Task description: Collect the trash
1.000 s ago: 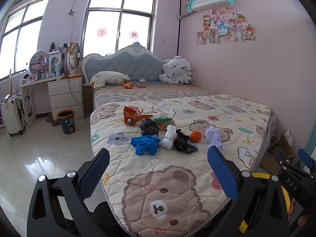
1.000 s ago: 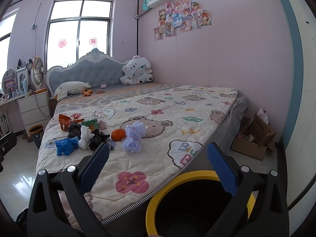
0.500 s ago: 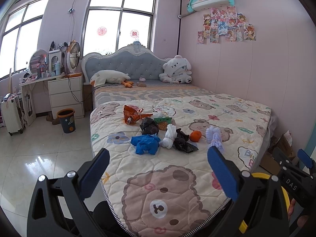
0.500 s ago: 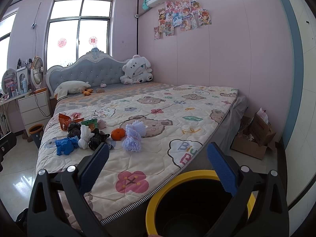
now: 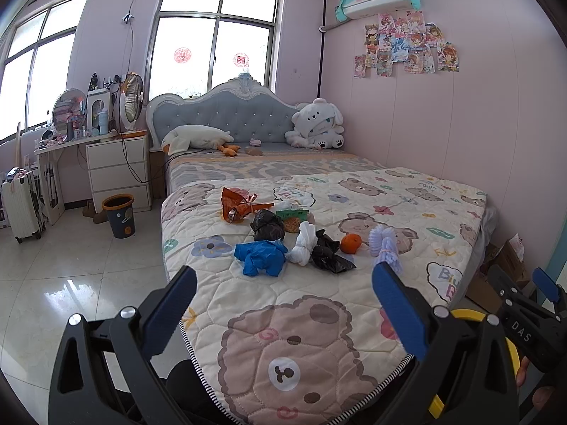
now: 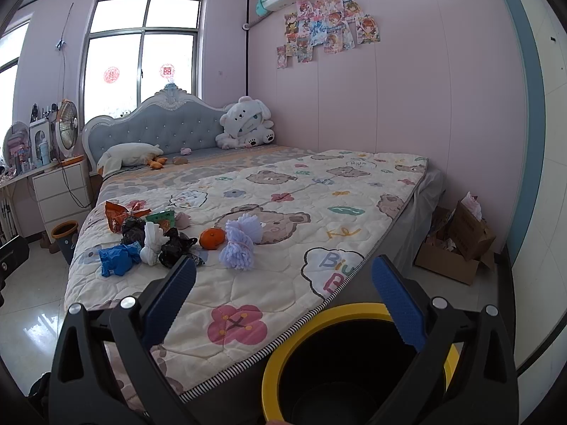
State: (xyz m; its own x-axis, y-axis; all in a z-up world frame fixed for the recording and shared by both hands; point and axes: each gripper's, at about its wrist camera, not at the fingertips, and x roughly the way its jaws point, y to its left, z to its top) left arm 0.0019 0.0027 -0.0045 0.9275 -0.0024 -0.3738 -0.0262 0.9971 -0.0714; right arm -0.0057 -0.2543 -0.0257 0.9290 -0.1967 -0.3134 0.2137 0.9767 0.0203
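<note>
Trash lies in a cluster on the bear-print quilt (image 5: 319, 318): an orange snack wrapper (image 5: 235, 205), a blue bag (image 5: 260, 256), black bags (image 5: 267, 225), a white wad (image 5: 304, 244), an orange fruit (image 5: 351, 243) and a lilac tassel ball (image 5: 384, 244). In the right wrist view the same pile shows around the blue bag (image 6: 118, 258) and the lilac ball (image 6: 239, 248). A yellow-rimmed black bin (image 6: 319, 322) stands at the bed's foot corner. My left gripper (image 5: 283, 311) is open, short of the pile. Over the bin, my right gripper (image 6: 283, 304) is open and holds nothing.
A second small bin (image 5: 119, 215) stands on the tiled floor by the white drawers (image 5: 118, 173). A suitcase (image 5: 21, 209) is at far left. A cardboard box (image 6: 457, 244) sits between bed and right wall. Plush toys (image 5: 315, 125) lie near the headboard.
</note>
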